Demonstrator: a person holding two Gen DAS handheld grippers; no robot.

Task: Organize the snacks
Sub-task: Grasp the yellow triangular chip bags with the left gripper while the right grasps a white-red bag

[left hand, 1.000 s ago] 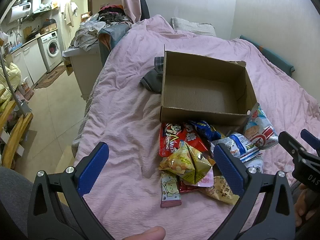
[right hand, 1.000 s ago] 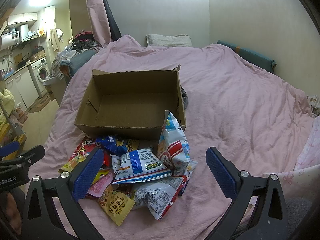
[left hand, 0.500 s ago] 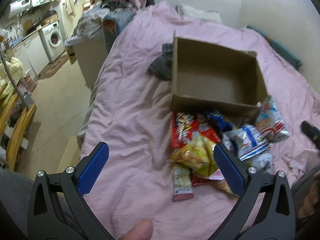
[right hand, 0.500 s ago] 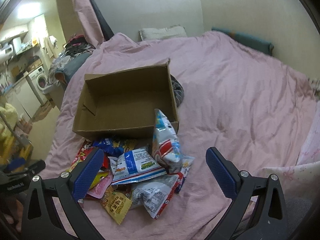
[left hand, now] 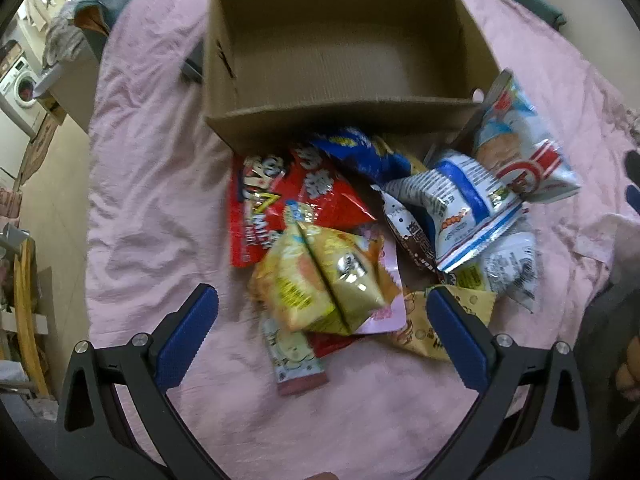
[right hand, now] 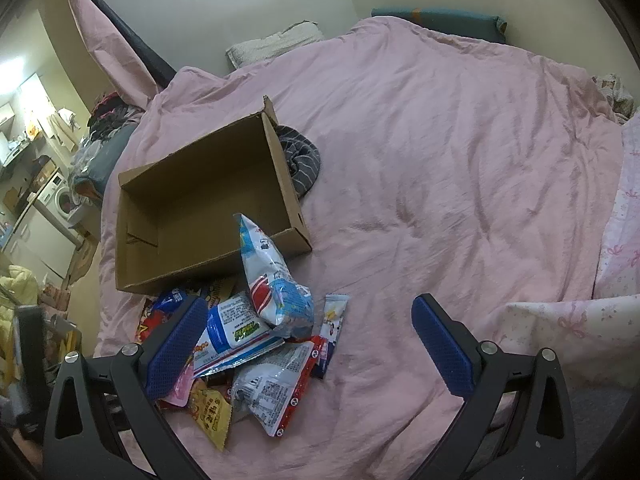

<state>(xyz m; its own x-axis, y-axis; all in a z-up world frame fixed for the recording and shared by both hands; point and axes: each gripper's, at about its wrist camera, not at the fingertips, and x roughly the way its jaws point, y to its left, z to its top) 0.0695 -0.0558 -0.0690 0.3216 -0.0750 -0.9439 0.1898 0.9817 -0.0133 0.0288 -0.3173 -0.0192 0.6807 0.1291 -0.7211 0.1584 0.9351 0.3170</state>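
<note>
The left gripper (left hand: 322,320), jaws spread wide and empty, hovers nearest the yellow snack packet (left hand: 320,280) atop the pile, just near of the empty cardboard box (left hand: 340,116), while the right gripper (right hand: 306,340) gapes empty too.

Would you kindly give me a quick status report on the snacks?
Both grippers open, empty: left gripper over yellow snack bag, right gripper beside pile. Cardboard box empty. Nothing blocking.

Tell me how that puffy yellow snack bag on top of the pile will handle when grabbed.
The yellow snack bag looks air-filled, so probably light and squashy. Its glossy film may slip. Resting atop other packets, it could slide off if nudged.
</note>
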